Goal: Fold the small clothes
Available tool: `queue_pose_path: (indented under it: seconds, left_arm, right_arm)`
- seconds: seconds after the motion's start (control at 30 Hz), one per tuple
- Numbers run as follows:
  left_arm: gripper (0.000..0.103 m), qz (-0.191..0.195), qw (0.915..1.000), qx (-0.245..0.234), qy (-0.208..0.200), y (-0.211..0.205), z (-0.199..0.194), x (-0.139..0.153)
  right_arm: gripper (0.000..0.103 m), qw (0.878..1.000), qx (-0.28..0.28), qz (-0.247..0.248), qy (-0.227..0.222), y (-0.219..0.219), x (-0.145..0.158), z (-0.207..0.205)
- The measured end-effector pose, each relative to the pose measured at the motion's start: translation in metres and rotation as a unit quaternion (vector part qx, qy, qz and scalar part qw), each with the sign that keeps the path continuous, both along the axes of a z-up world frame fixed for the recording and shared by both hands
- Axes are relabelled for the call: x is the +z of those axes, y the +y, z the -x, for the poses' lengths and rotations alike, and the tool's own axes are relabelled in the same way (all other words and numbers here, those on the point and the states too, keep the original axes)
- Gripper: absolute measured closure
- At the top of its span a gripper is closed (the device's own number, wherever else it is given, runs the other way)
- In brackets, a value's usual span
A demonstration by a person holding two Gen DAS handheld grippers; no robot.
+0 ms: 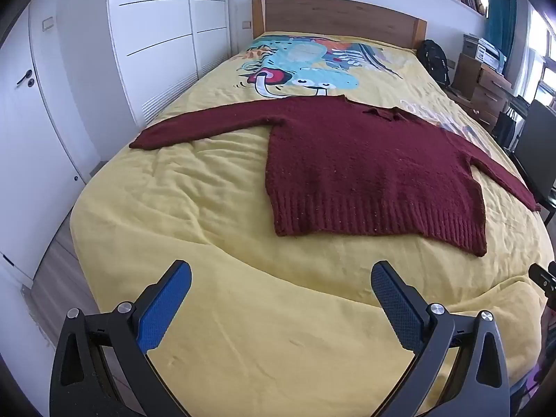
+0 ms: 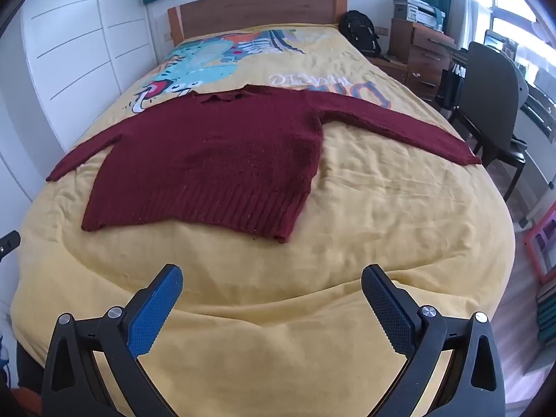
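Note:
A dark red knitted sweater (image 1: 365, 170) lies flat and face up on the yellow bed cover (image 1: 208, 208), both sleeves spread out to the sides, ribbed hem toward me. It also shows in the right wrist view (image 2: 215, 160). My left gripper (image 1: 281, 278) is open and empty, hovering over the foot of the bed, short of the hem's left corner. My right gripper (image 2: 272, 279) is open and empty, hovering short of the hem's right corner. A bit of the right gripper shows at the left wrist view's right edge (image 1: 542, 276).
The bed has a wooden headboard (image 1: 340, 17). White wardrobe doors (image 1: 156, 34) run along the left. A dark chair (image 2: 493, 104), wooden drawers (image 2: 427, 59) and a black backpack (image 2: 359, 31) stand on the right. Wooden floor shows on both sides.

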State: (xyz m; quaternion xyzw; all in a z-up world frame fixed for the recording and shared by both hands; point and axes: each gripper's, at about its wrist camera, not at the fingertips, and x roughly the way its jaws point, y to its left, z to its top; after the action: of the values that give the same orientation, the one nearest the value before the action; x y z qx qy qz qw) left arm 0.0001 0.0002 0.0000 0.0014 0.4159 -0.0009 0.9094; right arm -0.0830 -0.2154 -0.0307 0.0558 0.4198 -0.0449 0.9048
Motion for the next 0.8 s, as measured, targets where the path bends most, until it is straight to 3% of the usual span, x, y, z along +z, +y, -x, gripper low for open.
queue_pose_path:
  seconds: [0.8]
  left_arm:
    - [0.001,0.007,1.0,-0.004,0.004,-0.0062,0.0029,-0.0068]
  right_arm:
    - [0.0,1.0,-0.002,-0.006,0.004,-0.0023,-0.0035,0.0075]
